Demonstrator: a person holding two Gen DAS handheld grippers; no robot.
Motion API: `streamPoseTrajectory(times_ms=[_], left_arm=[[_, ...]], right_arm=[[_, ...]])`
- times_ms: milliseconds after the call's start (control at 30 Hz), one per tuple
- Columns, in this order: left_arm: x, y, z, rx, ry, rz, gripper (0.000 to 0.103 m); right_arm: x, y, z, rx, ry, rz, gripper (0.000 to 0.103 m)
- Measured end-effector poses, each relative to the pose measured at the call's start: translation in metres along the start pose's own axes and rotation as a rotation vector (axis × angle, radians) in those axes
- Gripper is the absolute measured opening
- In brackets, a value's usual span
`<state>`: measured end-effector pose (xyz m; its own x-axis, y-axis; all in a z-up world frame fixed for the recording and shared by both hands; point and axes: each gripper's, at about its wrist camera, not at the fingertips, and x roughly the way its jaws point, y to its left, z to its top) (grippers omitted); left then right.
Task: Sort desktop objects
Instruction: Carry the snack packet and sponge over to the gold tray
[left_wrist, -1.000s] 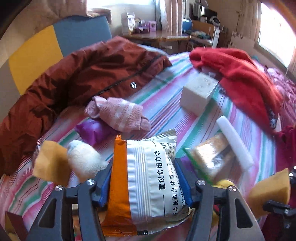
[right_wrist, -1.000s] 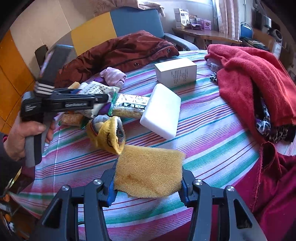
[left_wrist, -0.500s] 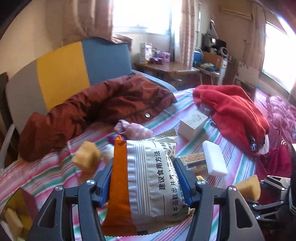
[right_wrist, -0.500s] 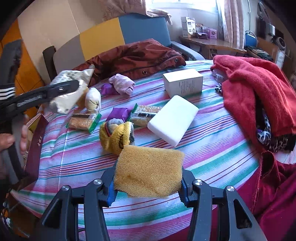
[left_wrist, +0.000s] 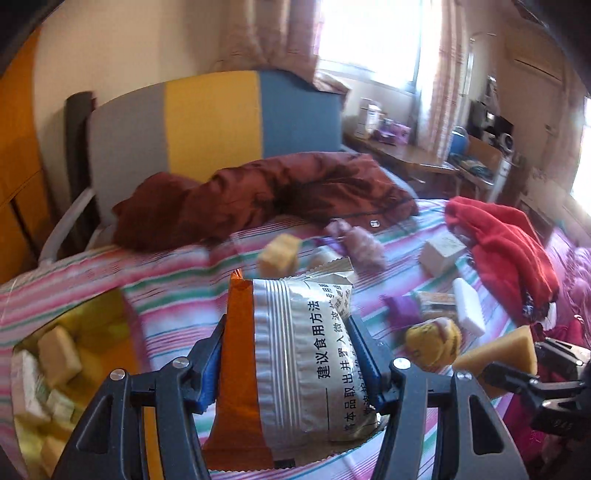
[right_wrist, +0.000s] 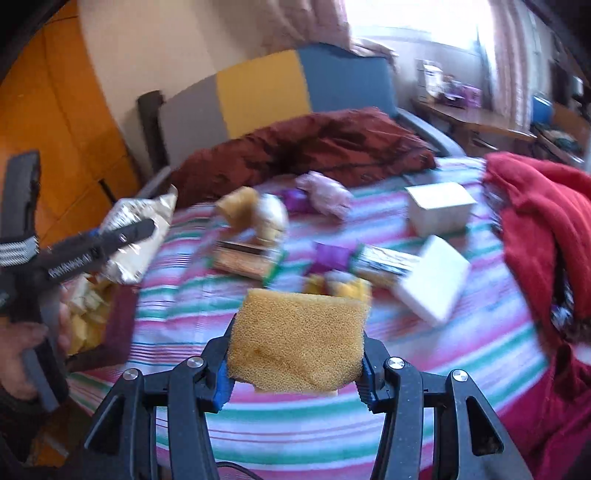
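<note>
My left gripper (left_wrist: 288, 362) is shut on a silver and orange snack packet (left_wrist: 306, 369), held above the striped tablecloth (left_wrist: 177, 317). The same packet (right_wrist: 136, 229) shows at the left of the right wrist view, over a dark red box (right_wrist: 118, 325). That box (left_wrist: 55, 373) holds several yellow and pale blocks. My right gripper (right_wrist: 295, 369) is shut on a yellow sponge (right_wrist: 295, 339), raised over the table's near edge. The sponge (left_wrist: 498, 354) also appears at the right of the left wrist view.
On the cloth lie a white carton (right_wrist: 439, 212), a white block (right_wrist: 432, 284), a yellow soft toy (left_wrist: 434, 343), a pink sock (left_wrist: 358, 245) and wrapped bars (right_wrist: 243, 258). A red towel (right_wrist: 543, 221) is at the right and a maroon jacket (left_wrist: 266, 199) at the back.
Both grippers have risen and pulled back from the table with their loads still held. The left one has swung left with the packet, and the box of blocks has come into its view.
</note>
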<state>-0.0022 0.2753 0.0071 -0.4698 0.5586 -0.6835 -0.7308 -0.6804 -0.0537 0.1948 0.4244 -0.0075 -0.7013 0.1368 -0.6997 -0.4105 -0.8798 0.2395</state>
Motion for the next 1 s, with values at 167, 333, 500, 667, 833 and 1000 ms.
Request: streamPoseTrajectory(times_ms=[167,333,500,667,833,1000], left_arm=[[-0.019,0.04,-0.013,-0.057,-0.01,0.078,0.061],[-0.037,0.082,-0.029,-0.136,-0.019,0.139,0.061],[-0.048,0.117,-0.049,-0.195,-0.01,0.182,0.061],[-0.058,0.154,-0.071,-0.258,0.004,0.23,0.061],[-0.065,0.196,-0.092,-0.321,0.028,0.289,0.061],[-0.077,0.239,-0.112,-0.381,0.047,0.329,0.061]], right_arm=[[0.013,0.043,0.016,-0.054,0.014,0.096,0.053],[0.028,0.096,0.032,-0.126,0.029,0.191,0.053],[0.05,0.147,0.043,-0.178,0.058,0.27,0.053],[0.066,0.188,0.046,-0.23,0.092,0.332,0.053],[0.079,0.227,0.039,-0.275,0.136,0.393,0.053],[0.096,0.267,0.021,-0.343,0.208,0.429,0.053]])
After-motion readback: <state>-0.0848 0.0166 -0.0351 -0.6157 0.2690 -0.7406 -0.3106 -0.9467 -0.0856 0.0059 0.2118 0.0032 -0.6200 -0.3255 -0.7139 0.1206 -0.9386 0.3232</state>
